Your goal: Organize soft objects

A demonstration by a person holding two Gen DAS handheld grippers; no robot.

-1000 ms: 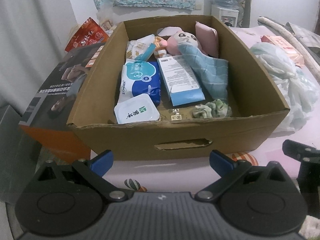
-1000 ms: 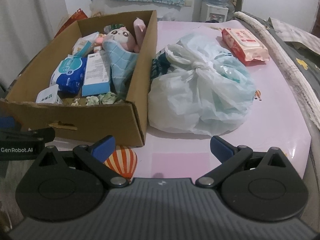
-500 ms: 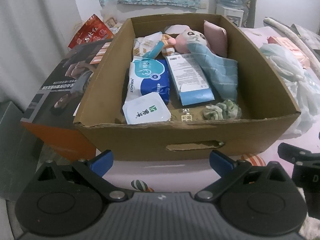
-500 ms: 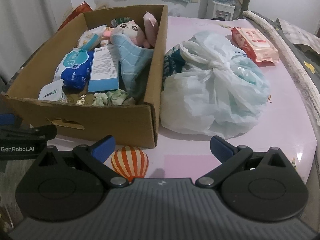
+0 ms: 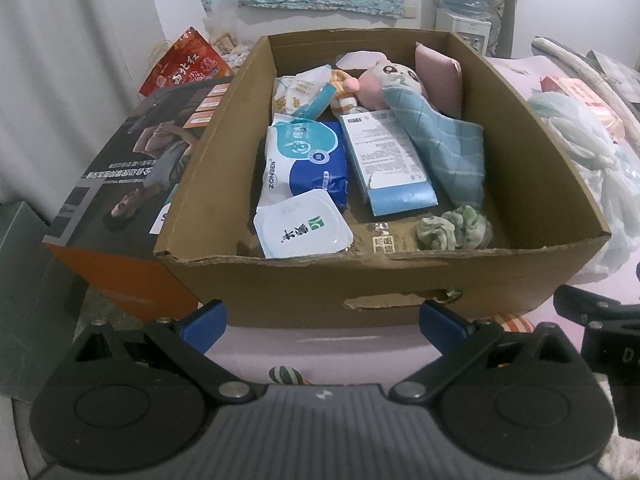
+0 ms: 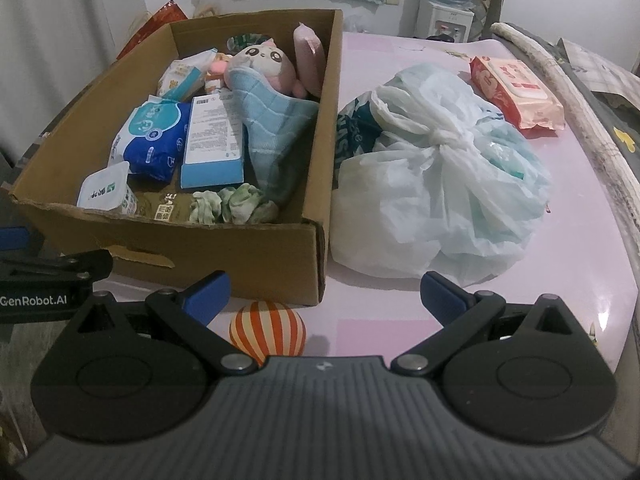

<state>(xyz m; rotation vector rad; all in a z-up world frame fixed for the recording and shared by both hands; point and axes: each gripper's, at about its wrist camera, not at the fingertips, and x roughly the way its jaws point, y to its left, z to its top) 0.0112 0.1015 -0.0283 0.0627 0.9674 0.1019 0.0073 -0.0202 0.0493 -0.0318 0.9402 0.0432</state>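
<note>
Plush toy [image 5: 386,82] lies boxed, well beyond both empty, spread tongs [image 5: 322,322] [image 6: 324,298].

Your left claw [image 5: 322,316] now sits closer to the cardboard box [image 5: 400,284], whose near wall fills more of its view than a second ago. Your right claw [image 6: 324,292] has drifted left and forward, so the box and the tied plastic bag [image 6: 436,184] both look nearer, and the striped balloon print [image 6: 267,326] sits between its fingers.

Bare cardboard box [image 5: 400,288] floor beside scrunchie [image 5: 454,232]; knotted bag [image 6: 440,184] crowds its right wall.
</note>
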